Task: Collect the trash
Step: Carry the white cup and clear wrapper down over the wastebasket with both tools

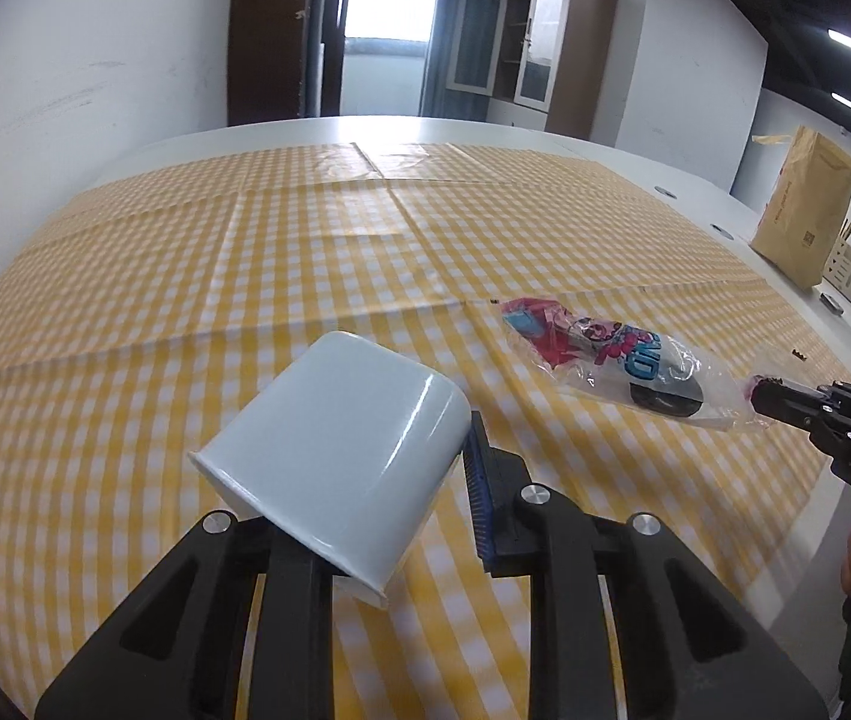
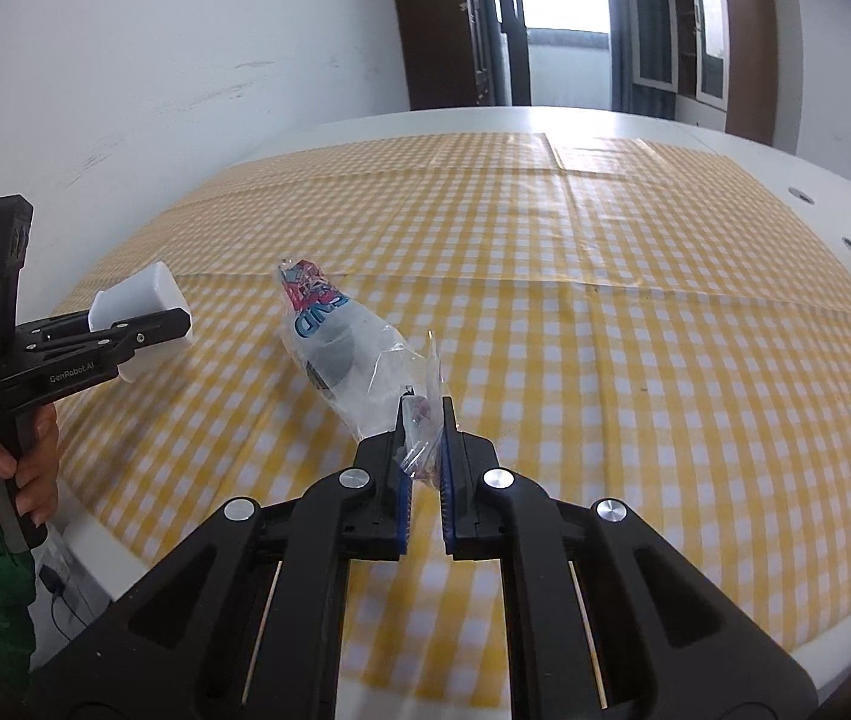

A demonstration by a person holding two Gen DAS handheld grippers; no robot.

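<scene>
My left gripper (image 1: 365, 480) is shut on a white plastic bin (image 1: 335, 456), held tilted above the yellow checked tablecloth (image 1: 245, 276); it also shows in the right wrist view (image 2: 140, 315). A clear plastic snack wrapper (image 1: 599, 360) with pink and blue print lies to its right. My right gripper (image 2: 423, 450) is shut on the wrapper's near end (image 2: 419, 420), and the wrapper's body (image 2: 335, 342) stretches away over the cloth. The right gripper shows in the left wrist view (image 1: 767, 396) at the wrapper's right end.
A brown paper bag (image 1: 803, 216) and small boxes stand at the table's right edge. The white table (image 2: 605, 120) extends beyond the cloth toward a wall, door and cabinets. A hand (image 2: 11, 468) holds the left gripper's handle.
</scene>
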